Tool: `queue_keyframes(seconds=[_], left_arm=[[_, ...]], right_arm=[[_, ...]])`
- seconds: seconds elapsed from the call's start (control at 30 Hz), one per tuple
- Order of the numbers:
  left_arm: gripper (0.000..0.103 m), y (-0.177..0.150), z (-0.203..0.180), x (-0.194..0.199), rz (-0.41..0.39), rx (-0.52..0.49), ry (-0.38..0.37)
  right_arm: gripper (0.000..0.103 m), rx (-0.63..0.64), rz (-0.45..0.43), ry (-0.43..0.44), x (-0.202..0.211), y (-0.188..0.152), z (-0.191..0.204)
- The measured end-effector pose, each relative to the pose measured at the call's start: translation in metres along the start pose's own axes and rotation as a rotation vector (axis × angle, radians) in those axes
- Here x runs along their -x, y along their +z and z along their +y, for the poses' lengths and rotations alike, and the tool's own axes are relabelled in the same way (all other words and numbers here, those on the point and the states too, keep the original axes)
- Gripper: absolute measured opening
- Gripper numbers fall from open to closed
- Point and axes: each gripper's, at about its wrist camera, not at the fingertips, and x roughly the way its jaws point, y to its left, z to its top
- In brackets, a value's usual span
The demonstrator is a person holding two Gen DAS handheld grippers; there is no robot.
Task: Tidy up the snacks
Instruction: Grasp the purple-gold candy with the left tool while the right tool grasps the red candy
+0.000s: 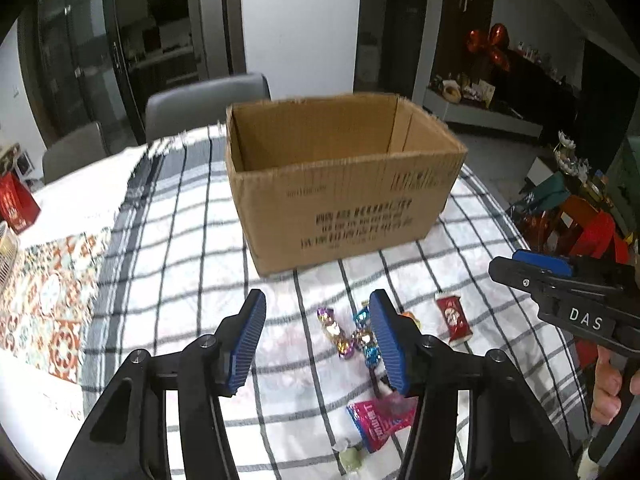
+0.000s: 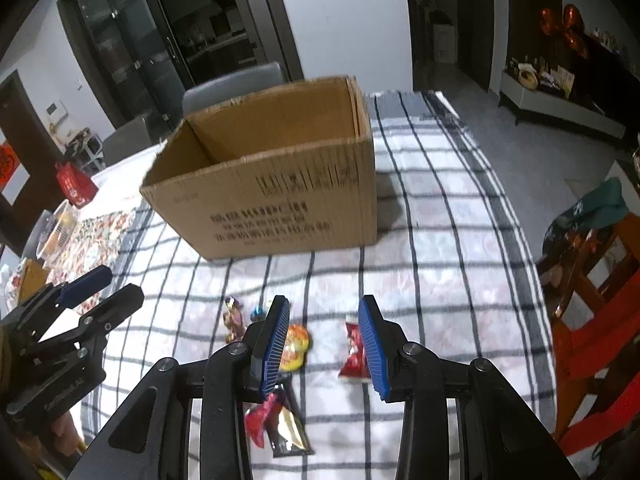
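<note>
Currently no snack is boxed: cardboard box [image 1: 340, 184] interior shows empty where visible. Wrapped candies [image 1: 340, 332], red packet [image 1: 454, 318], pink packet [image 1: 380, 420] lie loose on checked cloth [image 1: 192, 248], near side of box. Left gripper [image 1: 318, 344] and right gripper [image 2: 323, 346]: jaws apart, nothing clamped. Clear cloth btwn snacks and box; table edge close at right.

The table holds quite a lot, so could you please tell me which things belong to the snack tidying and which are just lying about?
For the job:
- cardboard box, open and empty as far as can be seen
- foil-wrapped sweets
- red packet
- pink packet
- yellow sweet

Just lying about:
- red gift bag
- grey chairs
- checked cloth, under everything
</note>
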Motion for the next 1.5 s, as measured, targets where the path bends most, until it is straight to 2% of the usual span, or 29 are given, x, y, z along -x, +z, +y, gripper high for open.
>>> queue_keyframes(seconds=[0.3, 0.37, 0.5, 0.8, 1.3, 1.37, 1.5], left_arm=[[0.047, -0.007, 0.0, -0.036, 0.113, 0.019, -0.023], [0.043, -0.007, 0.001, -0.046, 0.146, 0.024, -0.035], [0.041, -0.007, 0.001, -0.067, 0.203, 0.023, -0.038], [0.034, -0.011, 0.006, -0.101, 0.292, 0.091, -0.068], [0.029, -0.012, 0.005, -0.134, 0.36, 0.139, -0.061], [0.028, -0.012, 0.004, -0.136, 0.365, 0.143, -0.065], [0.025, -0.012, 0.0, -0.143, 0.374, 0.15, -0.069]], right_arm=[[0.037, -0.041, 0.095, -0.01, -0.032, -0.01, -0.011], [0.037, -0.049, 0.124, -0.018, -0.042, -0.013, -0.014], [0.037, -0.062, 0.168, -0.027, -0.058, -0.018, -0.018], [0.037, -0.066, 0.228, -0.044, -0.078, -0.025, -0.022], [0.036, -0.069, 0.266, -0.05, -0.097, -0.028, -0.022], [0.032, -0.069, 0.269, -0.05, -0.099, -0.028, -0.022], [0.029, -0.071, 0.268, -0.055, -0.103, -0.028, -0.023]])
